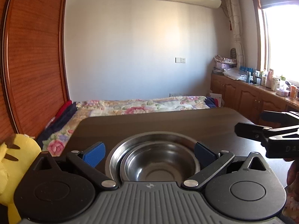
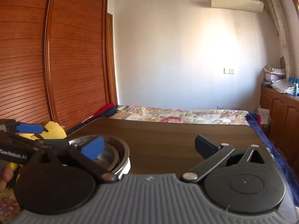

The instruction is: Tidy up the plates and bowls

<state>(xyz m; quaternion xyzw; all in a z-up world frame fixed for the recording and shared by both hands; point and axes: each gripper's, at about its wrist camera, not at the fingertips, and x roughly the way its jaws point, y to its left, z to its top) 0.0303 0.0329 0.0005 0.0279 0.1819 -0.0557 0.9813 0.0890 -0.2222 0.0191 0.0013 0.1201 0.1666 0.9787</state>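
Observation:
A small steel bowl [image 1: 158, 166] sits nested in a larger steel bowl [image 1: 149, 138] on the dark wooden table [image 1: 168, 121]. My left gripper [image 1: 149, 155] is open, its blue pads [image 1: 95, 155] flanking the stack without pressing on it. To the right my right gripper [image 1: 252, 121] hangs over the table, jaws apart. In the right wrist view my right gripper [image 2: 149, 146] is open over bare table [image 2: 168, 140], with nothing between its fingers. The nested bowls [image 2: 112, 153] lie at its left on something with a white rim [image 2: 127, 168]. My left gripper [image 2: 43, 135] reaches in beside them.
A yellow plush toy [image 1: 16, 158] lies off the table's left side. Behind the table is a bed with a floral quilt [image 1: 140, 106]. A wooden wardrobe [image 2: 56, 56] stands at the left. A low cabinet [image 1: 261, 97] with bottles runs along the right.

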